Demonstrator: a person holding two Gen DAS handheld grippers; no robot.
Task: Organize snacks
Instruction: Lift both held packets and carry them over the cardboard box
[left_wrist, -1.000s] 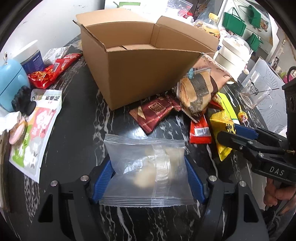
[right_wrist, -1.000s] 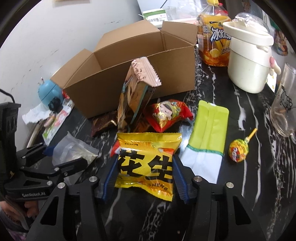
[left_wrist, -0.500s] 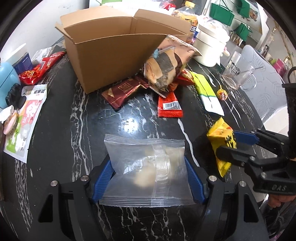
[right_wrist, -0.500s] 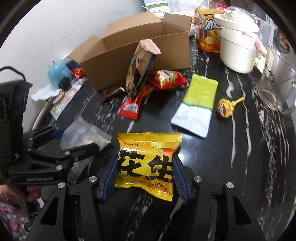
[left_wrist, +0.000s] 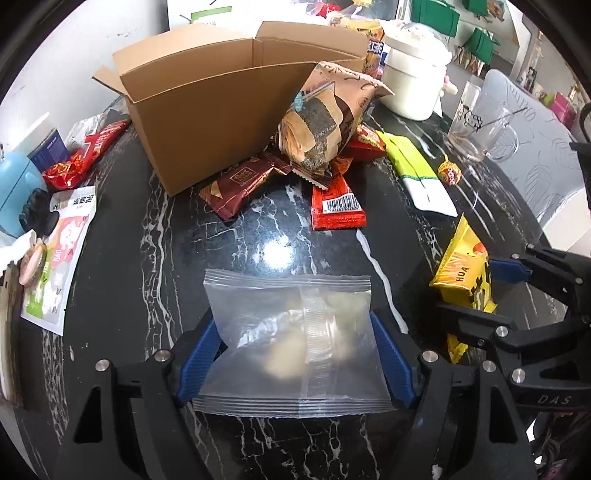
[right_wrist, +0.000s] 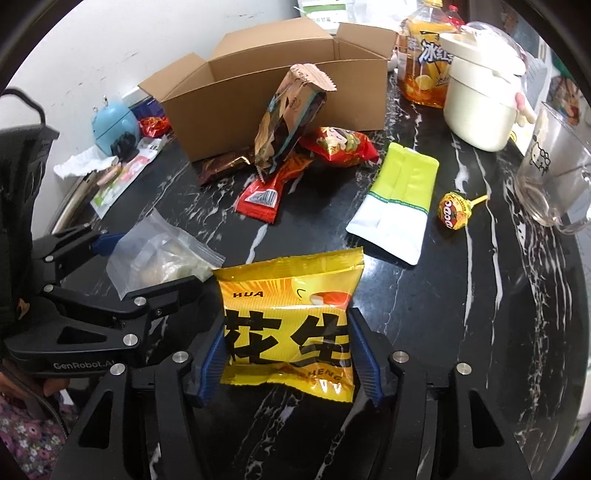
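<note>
My left gripper (left_wrist: 293, 321) holds a clear zip bag (left_wrist: 280, 295) of pale snacks low over the black marble table (left_wrist: 122, 295). Its blue pads still touch the bag's sides while the jaws are opening. Beside it, my right gripper (right_wrist: 287, 319) grips a yellow peanut bag (right_wrist: 288, 288) by both sides, and its jaws are opening too. Each wrist view shows the other gripper: the right gripper (left_wrist: 465, 288) with the yellow bag (left_wrist: 461, 269), and the left gripper (right_wrist: 153, 258) with the clear bag (right_wrist: 162, 251). An open cardboard box (left_wrist: 221, 122) stands at the back.
A brown snack bag (left_wrist: 325, 122) leans on the box over a dark red pack (left_wrist: 240, 184) and a red packet (left_wrist: 336, 206). To the right lie a green-white pouch (left_wrist: 417, 173), a lollipop (left_wrist: 448, 173), a glass mug (left_wrist: 480, 129) and a white pot (left_wrist: 413, 81). A printed pouch (left_wrist: 62, 251) lies left.
Both grippers have drawn back from the box with their bags, so the box and the snack pile look farther away. The yellow bag now sits slightly tilted between the right pads.
</note>
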